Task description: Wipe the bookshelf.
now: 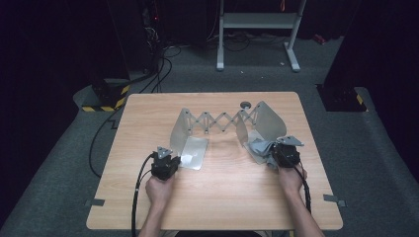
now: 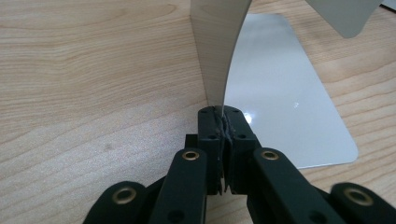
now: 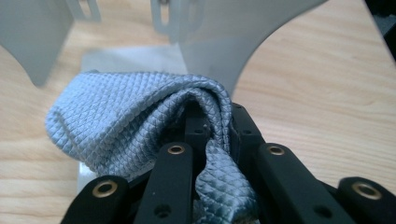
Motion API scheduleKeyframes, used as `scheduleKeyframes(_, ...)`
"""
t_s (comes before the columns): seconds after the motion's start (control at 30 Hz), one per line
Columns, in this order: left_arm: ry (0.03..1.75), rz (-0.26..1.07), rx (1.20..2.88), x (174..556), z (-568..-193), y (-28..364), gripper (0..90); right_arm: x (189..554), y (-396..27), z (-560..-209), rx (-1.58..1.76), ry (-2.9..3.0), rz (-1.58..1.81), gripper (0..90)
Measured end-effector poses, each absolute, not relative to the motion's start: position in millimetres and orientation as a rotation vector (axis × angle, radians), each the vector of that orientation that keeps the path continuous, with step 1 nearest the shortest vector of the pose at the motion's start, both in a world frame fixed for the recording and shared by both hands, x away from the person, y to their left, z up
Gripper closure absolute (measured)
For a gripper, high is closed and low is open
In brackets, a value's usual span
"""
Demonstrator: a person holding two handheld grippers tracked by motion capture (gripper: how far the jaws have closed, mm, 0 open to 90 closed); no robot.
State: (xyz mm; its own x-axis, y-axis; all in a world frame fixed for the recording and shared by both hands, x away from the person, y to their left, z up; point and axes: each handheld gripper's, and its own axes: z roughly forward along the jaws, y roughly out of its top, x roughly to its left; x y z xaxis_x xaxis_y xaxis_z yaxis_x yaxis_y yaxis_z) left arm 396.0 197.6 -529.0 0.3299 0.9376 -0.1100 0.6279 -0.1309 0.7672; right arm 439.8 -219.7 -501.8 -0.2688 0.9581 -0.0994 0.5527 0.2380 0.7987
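A folding metal rack [image 1: 222,121] with a scissor lattice joins two L-shaped plates on the wooden table [image 1: 222,197]. My left gripper [image 1: 176,158] is shut on the lower edge of the left plate's upright wall [image 2: 215,51], beside its flat base [image 2: 285,102]; the jaws [image 2: 223,116] pinch the thin sheet. A grey textured cloth [image 1: 258,147] lies bunched on the right plate's base, in front of its upright wall [image 1: 269,121]. My right gripper [image 1: 274,151] is shut on a fold of this cloth [image 3: 126,112], which runs down between the jaws [image 3: 217,128].
A small dark round knob [image 1: 245,104] sits behind the rack near the table's far edge. Tape tabs [image 1: 95,202] [image 1: 334,199] mark the table's near sides. Beyond the table are a white stand [image 1: 257,22] and floor cables [image 1: 158,74].
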Motion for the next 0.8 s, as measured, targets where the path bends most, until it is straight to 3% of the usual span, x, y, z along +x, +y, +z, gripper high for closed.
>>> scheduleKeyframes(0.8, 1.384, 0.519, 1.847, 396.3, -529.1, 198.3, 86.6, 415.3, -230.2, -404.1, 1.249, 1.749, 1.083, 81.3)
